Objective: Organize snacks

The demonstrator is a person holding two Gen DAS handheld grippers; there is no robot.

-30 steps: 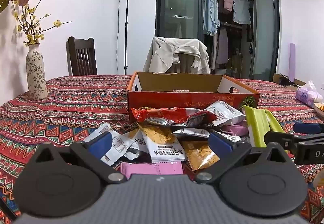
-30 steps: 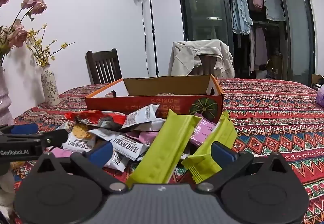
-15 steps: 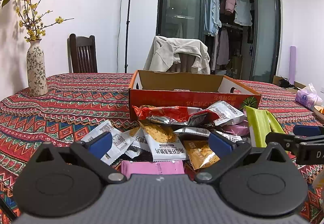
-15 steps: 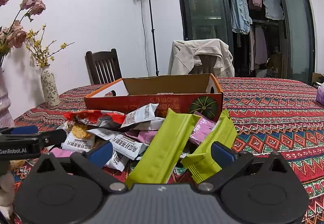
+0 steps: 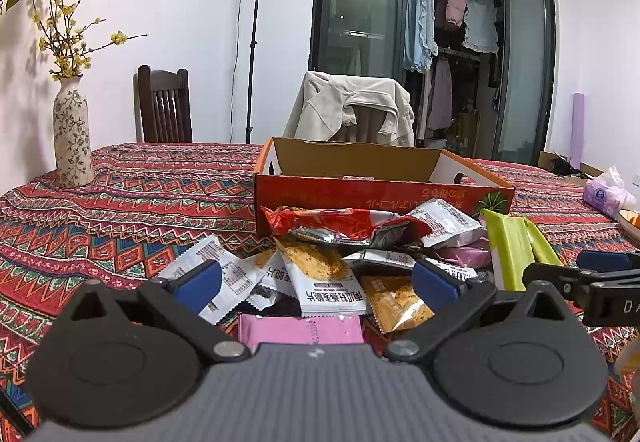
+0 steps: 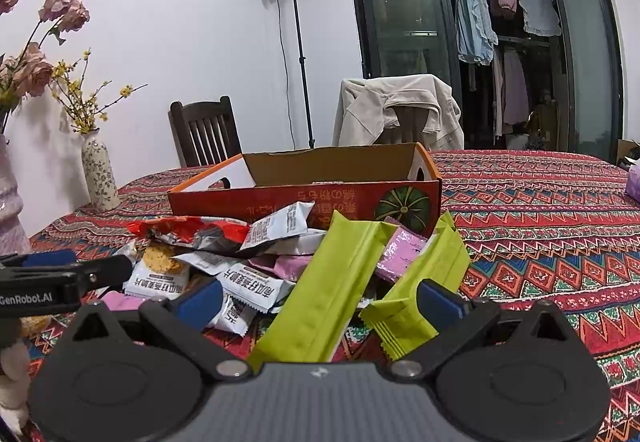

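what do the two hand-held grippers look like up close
Both match. The left hand-held gripper has a ribbed grey body, two round black discs, black linkage arms with silver pivot pins, and blue finger pads. The right hand-held gripper is the same. White "GenRobot.AI" lettering marks the left one's side in the right wrist view.

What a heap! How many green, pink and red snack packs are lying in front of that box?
Green packs: 2
Pink packs: 3 showing; more may be buried
Red packs: 1
Total: 6
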